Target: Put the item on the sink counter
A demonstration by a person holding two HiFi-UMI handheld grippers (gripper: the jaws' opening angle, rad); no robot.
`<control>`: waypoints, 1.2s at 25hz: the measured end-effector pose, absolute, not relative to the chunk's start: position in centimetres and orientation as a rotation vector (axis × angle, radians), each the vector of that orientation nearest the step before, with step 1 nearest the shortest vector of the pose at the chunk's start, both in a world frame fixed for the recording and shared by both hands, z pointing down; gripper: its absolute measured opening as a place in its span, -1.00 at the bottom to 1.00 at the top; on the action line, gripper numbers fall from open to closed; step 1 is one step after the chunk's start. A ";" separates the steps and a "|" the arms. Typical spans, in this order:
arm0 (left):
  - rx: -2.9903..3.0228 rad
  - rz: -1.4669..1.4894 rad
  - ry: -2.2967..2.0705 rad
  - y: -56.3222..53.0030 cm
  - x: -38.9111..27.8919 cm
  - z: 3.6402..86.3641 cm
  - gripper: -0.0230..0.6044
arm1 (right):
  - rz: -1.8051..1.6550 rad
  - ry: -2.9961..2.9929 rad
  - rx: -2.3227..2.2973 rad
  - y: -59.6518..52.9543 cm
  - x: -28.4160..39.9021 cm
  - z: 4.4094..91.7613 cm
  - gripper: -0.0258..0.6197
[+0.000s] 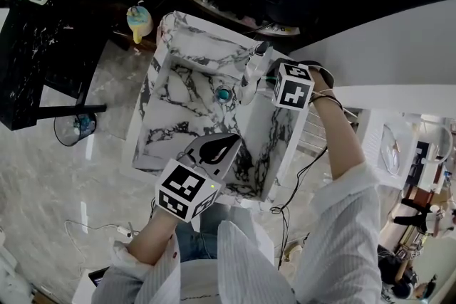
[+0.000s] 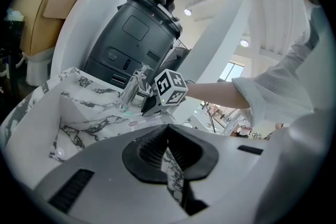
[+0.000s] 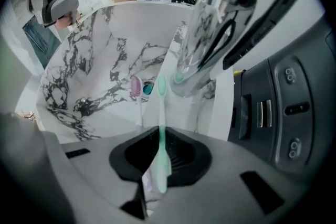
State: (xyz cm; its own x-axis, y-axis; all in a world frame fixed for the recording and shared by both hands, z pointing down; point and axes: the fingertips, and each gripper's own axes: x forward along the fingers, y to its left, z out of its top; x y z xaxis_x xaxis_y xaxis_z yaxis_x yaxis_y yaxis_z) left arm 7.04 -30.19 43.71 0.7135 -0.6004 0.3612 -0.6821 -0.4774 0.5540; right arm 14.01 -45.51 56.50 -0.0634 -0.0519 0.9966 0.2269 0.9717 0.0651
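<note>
— Where's the green toothbrush [image 3: 161, 107]?
— Clamped in the right gripper [image 3: 160, 136], its head near the faucet [image 3: 210, 18] base, a pink toothbrush [image 3: 136, 91] beside it.
— The left gripper [image 2: 168, 139]?
— Jaws together, empty, well off the faucet.

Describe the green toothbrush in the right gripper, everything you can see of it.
The mint-green toothbrush is a slim, straight stick of what looks like slightly translucent plastic, ending in a small oval head. Its bristles cannot be made out. The right gripper has its jaws shut on the lower handle, so the brush points straight out, head towards the base of the chrome tap over the marble sink. A pink toothbrush sits just to its left, apart. Whether the green head touches the counter is unclear.
</note>
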 end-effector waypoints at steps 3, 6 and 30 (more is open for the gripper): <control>2.222 0.149 -0.980 -30.2 6.8 43.5 -0.87 | -0.253 -1.630 -0.132 -45.5 13.8 55.8 -0.78; 2.229 0.147 -0.986 -30.1 6.6 43.1 -0.87 | -0.257 -1.647 -0.115 -45.3 13.7 54.7 -0.78; 2.308 0.030 -1.171 -25.3 6.3 35.7 -0.87 | -0.245 -1.858 0.067 -37.3 14.9 44.9 -0.78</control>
State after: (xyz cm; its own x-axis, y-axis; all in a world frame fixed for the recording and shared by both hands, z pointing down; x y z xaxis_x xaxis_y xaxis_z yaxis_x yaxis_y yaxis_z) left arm 6.32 -25.27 35.70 0.6208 -0.7406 0.2570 -0.7529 -0.4720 0.4587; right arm 14.93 -37.31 44.86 -0.2983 -0.1708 0.9391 0.0789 0.9761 0.2026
